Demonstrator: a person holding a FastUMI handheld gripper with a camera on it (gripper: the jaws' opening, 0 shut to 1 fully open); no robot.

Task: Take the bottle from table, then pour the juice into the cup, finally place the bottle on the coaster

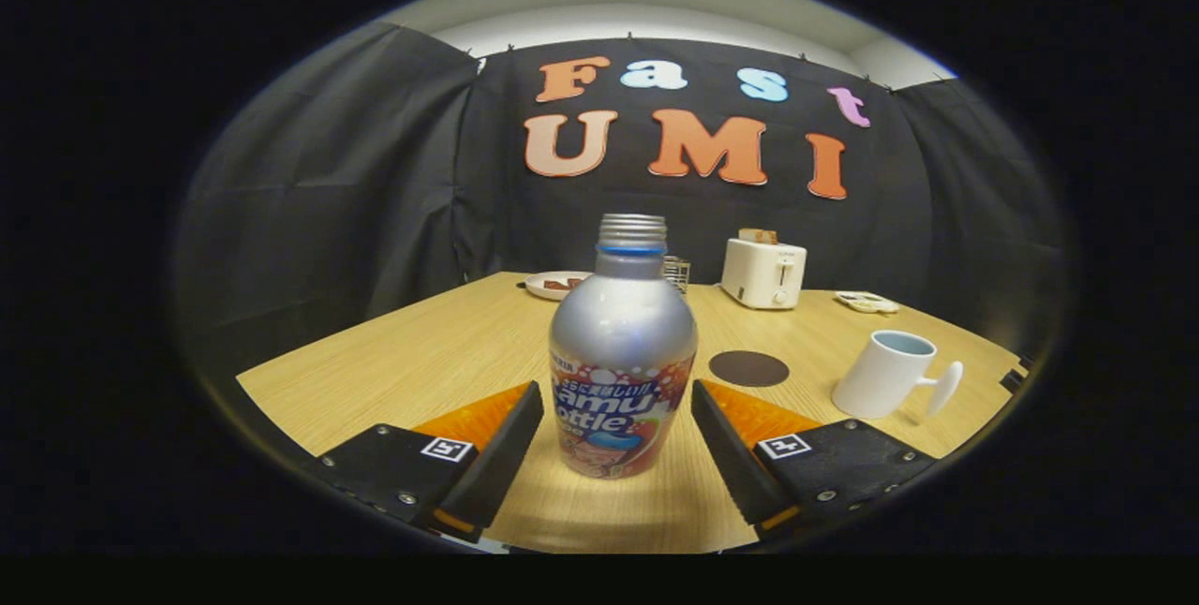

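— Where's the bottle [622, 352]?

— Upright on the table [421, 352], cap off, between the fingers [501, 446] of the gripper [618, 418] (jaws spread wide, neither pad touching it).

— And the rest?

— Beyond the right finger, a dark coaster [748, 368]; the white cup [888, 374] stands further right. A toaster [763, 272] sits near the back.

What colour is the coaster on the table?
Dark brown coaster, beyond the open gripper; gripper view.

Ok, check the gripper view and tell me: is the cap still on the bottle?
No, the bottle stands uncapped with bare neck threads, between the open claw fingers, neither touching it.
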